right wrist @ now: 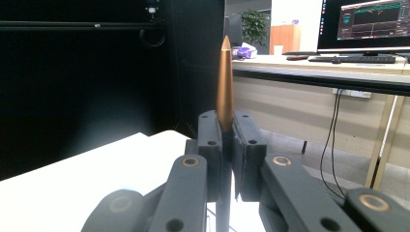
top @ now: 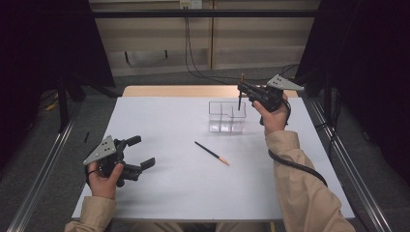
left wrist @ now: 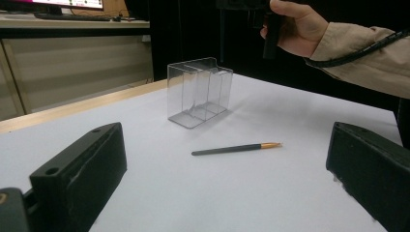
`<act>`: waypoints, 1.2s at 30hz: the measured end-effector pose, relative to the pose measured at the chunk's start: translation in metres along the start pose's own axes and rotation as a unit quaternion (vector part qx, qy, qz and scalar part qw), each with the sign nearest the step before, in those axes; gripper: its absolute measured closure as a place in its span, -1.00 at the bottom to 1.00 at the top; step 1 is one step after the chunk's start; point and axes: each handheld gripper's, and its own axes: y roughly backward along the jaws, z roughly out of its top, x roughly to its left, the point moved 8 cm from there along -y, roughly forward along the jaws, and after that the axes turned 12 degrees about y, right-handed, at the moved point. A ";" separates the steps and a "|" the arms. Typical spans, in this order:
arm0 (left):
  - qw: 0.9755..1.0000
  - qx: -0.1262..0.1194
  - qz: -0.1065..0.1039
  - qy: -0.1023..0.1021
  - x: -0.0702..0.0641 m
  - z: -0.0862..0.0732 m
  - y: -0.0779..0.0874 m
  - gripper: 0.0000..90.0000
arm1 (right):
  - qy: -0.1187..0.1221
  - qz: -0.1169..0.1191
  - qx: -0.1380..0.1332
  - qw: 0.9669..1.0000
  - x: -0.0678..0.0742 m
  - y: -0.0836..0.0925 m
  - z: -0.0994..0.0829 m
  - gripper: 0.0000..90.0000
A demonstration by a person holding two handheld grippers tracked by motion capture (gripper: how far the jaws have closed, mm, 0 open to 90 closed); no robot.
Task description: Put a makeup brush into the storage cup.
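Note:
A clear plastic box (top: 226,117) with several compartments stands on the white table (top: 159,188), right of centre; the left gripper view has this box (left wrist: 199,92) ahead. My right gripper (top: 240,88) hovers just above its far right corner, shut on a dark pen (top: 240,102) held upright. In the right gripper view the jaws (right wrist: 226,123) pinch that pen, its copper tip (right wrist: 225,82) pointing up. A second dark pen (top: 212,153) with a gold end lies flat in front of the box. My left gripper (top: 141,152) rests open at the near left, nothing between its fingers (left wrist: 82,164).
A wooden strip (top: 183,91) runs along the table's far edge. Metal rails (top: 43,164) flank both sides of the table, and black cables (top: 193,63) hang down the back wall. A desk with a monitor (right wrist: 367,24) stands beyond the table.

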 end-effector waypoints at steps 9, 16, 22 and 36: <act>1.000 0.000 0.001 -0.001 0.000 0.000 0.000 -0.99 | -0.002 -0.003 0.007 1.000 -0.003 0.001 -0.008 0.86; 1.000 0.000 0.000 -0.001 -0.001 0.000 0.000 -0.99 | -0.006 -0.003 0.010 1.000 -0.002 0.003 -0.015 0.86; 1.000 0.000 -0.002 0.000 -0.001 0.000 -0.001 -0.99 | -0.008 -0.004 0.014 1.000 -0.003 0.006 -0.021 0.86; 1.000 -0.001 -0.002 -0.002 -0.001 0.001 -0.001 -0.99 | -0.008 -0.002 0.019 1.000 -0.001 0.009 -0.030 0.86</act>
